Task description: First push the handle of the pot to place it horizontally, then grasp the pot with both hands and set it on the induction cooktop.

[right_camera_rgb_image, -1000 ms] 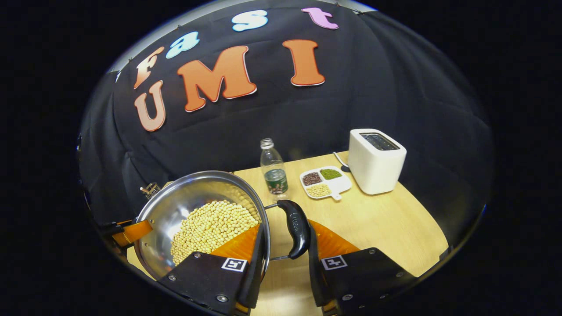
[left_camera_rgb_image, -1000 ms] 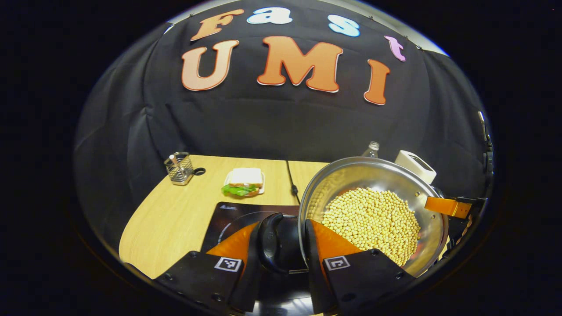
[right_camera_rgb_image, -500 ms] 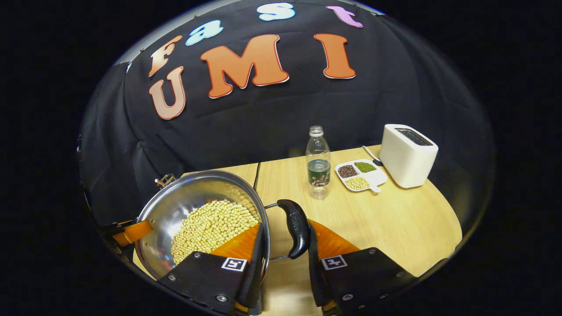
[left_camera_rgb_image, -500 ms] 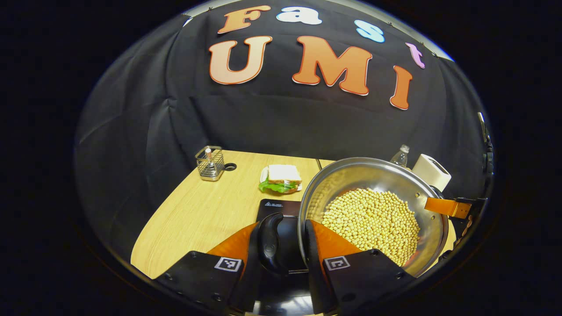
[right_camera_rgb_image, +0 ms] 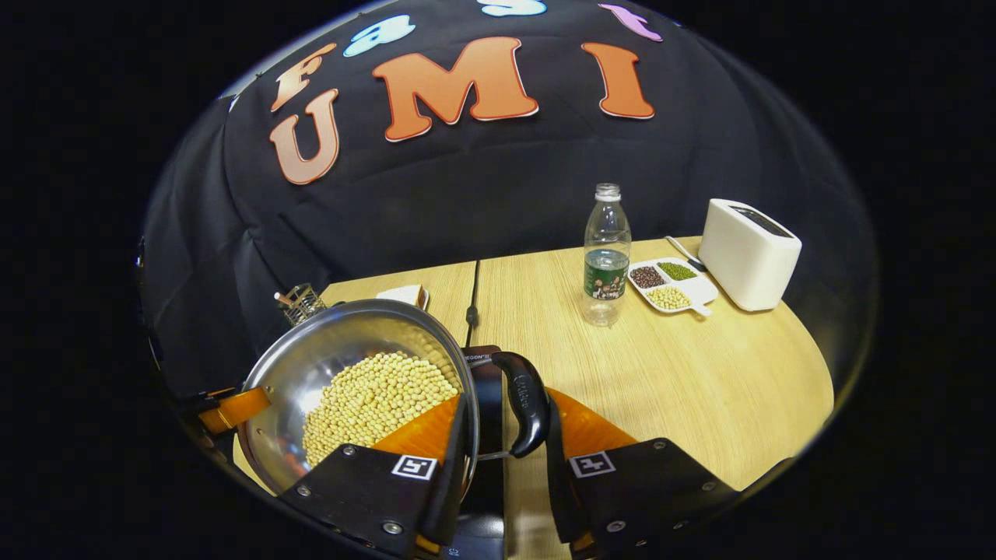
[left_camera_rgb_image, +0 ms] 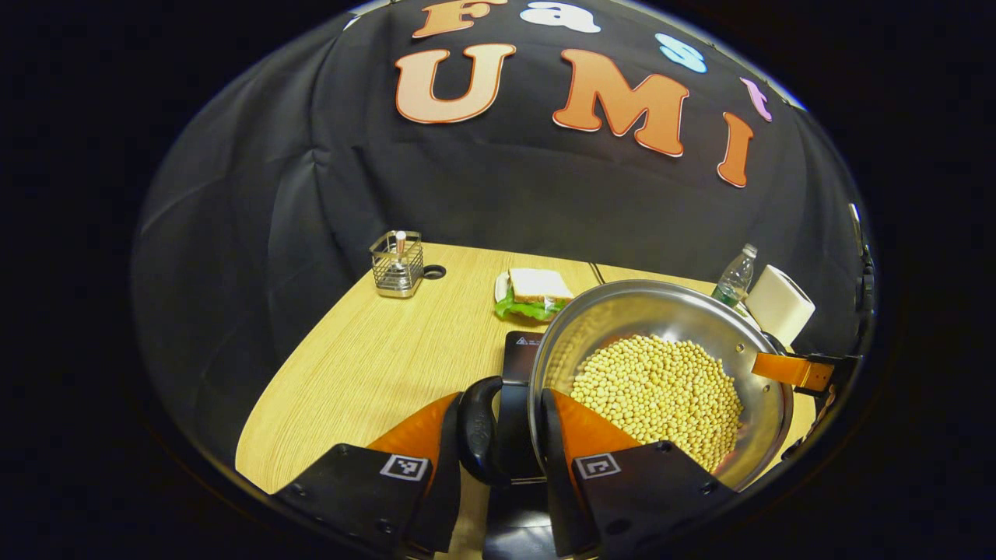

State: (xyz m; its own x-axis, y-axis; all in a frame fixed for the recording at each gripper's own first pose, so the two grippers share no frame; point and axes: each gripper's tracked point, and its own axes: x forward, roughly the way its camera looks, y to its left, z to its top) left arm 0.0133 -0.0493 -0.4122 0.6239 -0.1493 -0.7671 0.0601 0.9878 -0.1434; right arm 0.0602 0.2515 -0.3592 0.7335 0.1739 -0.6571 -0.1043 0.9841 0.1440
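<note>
The pot [left_camera_rgb_image: 661, 373] is a wide, shallow, polished steel pan with a thin rolled rim and two black loop handles on opposite sides. It is held level above the near part of the table [left_camera_rgb_image: 373, 373], over the black induction cooktop [left_camera_rgb_image: 520, 354], whose corner shows beneath it in the left gripper view and again under the rim in the right gripper view [right_camera_rgb_image: 486, 389]. Whether its base touches the cooktop cannot be told.

The left gripper [left_camera_rgb_image: 502, 435] has its fingers closed around the pot's left handle [left_camera_rgb_image: 476, 432], one on each side of the black loop. The right gripper [right_camera_rgb_image: 506, 435] is closed likewise on the right handle [right_camera_rgb_image: 527, 400], its inner finger lying against the pot's rim. In the left gripper view the right gripper also appears at the far rim [left_camera_rgb_image: 801, 372].

Inside the pot lies a heap of pale yellow soybeans [left_camera_rgb_image: 657, 397], covering the bottom and leaving the shiny upper wall bare.

Farther back on the table stands a wire basket [left_camera_rgb_image: 397, 264] holding a small upright item, and near it a sandwich [left_camera_rgb_image: 533, 292] with green leaves on a small plate. In the right gripper view a clear bottle [right_camera_rgb_image: 607, 253] with its cap off holds a little water, a white divided dish [right_camera_rgb_image: 671, 284] carries dark, green and pale beans in separate compartments, and a white toaster [right_camera_rgb_image: 748, 253] stands just beside it.
</note>
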